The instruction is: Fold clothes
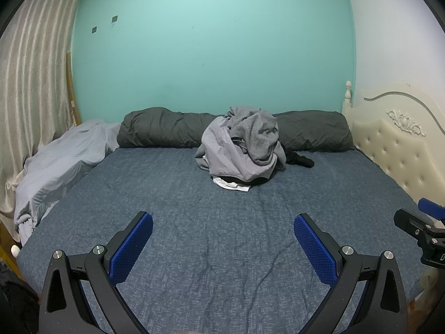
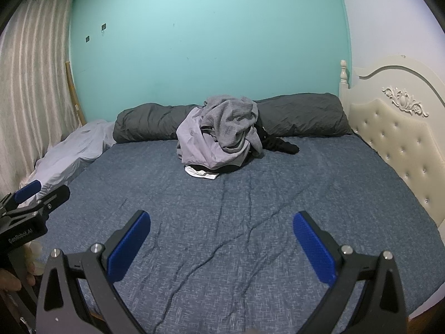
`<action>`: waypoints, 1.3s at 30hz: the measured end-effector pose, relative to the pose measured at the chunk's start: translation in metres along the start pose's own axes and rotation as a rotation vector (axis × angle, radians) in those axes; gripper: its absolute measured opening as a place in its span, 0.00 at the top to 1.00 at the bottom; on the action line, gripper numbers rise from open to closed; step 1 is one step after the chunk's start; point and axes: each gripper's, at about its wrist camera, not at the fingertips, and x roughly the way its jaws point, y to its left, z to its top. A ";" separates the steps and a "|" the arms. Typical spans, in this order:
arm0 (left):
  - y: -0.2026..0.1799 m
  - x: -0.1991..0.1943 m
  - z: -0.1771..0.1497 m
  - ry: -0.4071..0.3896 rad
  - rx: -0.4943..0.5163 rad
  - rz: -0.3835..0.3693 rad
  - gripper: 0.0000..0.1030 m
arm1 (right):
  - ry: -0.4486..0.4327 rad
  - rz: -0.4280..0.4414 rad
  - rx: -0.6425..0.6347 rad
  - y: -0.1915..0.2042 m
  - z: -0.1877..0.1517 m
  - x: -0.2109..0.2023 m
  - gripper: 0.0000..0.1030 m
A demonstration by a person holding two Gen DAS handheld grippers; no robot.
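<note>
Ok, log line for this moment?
left gripper: open, empty | right gripper: open, empty | clothes pile: unfolded, far side of bed

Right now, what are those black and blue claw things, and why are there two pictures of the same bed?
Those claws are two grabbing tools, and a person holds one in each hand. Each tool has a small camera looking out along its two fingers, so you get two pictures. One picture is from the left gripper, the other from the right gripper. Both are wide open and hold nothing. Each camera also catches the other tool at the picture's edge. On the blue bed lies a heap of clothes, grey on top with some white and black peeking out. They are waiting to be folded. Behind the heap is a long dark pillow, and a pale blanket sits at the left.
</note>
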 end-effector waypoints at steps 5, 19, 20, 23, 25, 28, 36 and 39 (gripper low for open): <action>0.000 0.001 0.002 0.001 0.000 -0.003 0.00 | 0.001 0.000 0.001 -0.001 0.001 0.001 0.00; -0.002 0.014 0.005 0.011 0.003 -0.012 0.00 | 0.014 0.001 -0.004 -0.003 0.002 0.012 0.00; -0.002 0.016 0.005 0.012 0.004 -0.013 0.00 | 0.016 0.001 -0.005 -0.003 0.003 0.014 0.00; -0.002 0.024 0.005 0.019 0.003 -0.015 0.00 | 0.026 0.007 -0.003 -0.006 0.003 0.023 0.00; -0.002 0.031 0.005 0.024 0.004 -0.017 0.00 | 0.035 0.009 -0.004 -0.007 0.003 0.030 0.00; -0.003 0.043 0.006 0.026 0.007 -0.021 0.00 | 0.038 -0.002 -0.024 -0.006 0.003 0.045 0.00; 0.000 0.098 0.021 0.043 0.010 -0.016 0.00 | 0.084 0.030 0.005 -0.013 0.020 0.104 0.00; 0.003 0.126 0.031 0.050 0.007 -0.022 0.00 | 0.092 0.035 0.026 -0.018 0.031 0.130 0.00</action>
